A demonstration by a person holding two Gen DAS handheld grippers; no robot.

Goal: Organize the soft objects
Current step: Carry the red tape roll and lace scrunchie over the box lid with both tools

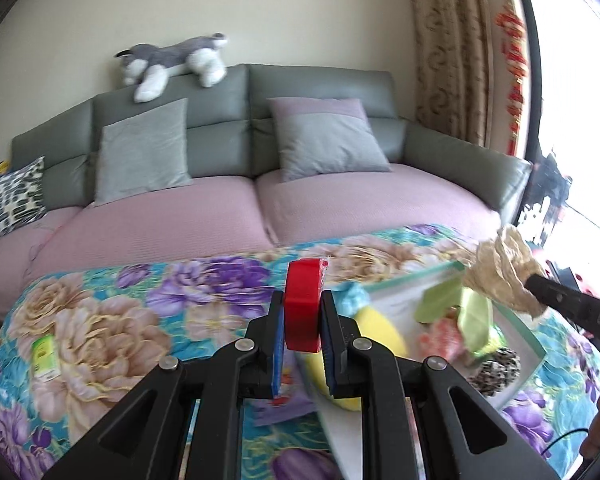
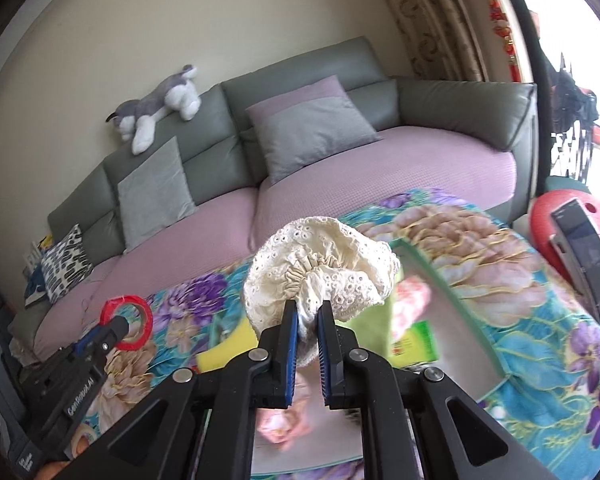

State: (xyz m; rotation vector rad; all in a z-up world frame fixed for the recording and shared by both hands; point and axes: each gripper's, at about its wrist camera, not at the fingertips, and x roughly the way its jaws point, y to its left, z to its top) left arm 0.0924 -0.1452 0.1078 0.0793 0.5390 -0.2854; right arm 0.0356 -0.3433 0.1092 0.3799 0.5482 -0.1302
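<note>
My left gripper [image 1: 303, 322] is shut on a red tape roll [image 1: 303, 304], held upright above the floral cloth [image 1: 112, 320]; it also shows in the right wrist view [image 2: 130, 322]. My right gripper [image 2: 308, 334] is shut on a cream lace scrunchie [image 2: 320, 268], held above the white tray [image 2: 456, 312]. The scrunchie shows at the right in the left wrist view [image 1: 504, 272], over the tray [image 1: 528, 344]. The tray holds a yellow sponge [image 1: 376, 332], green cloths [image 1: 472, 312], a pink soft item [image 1: 440, 336] and a leopard scrunchie [image 1: 496, 368].
A grey sofa [image 1: 308, 88] with pink seat covers stands behind, with grey cushions [image 1: 144, 152] and a plush husky [image 1: 172, 60] on its back. A green packet [image 1: 44, 354] lies on the cloth at left. A red stool with a phone [image 2: 584, 256] stands at right.
</note>
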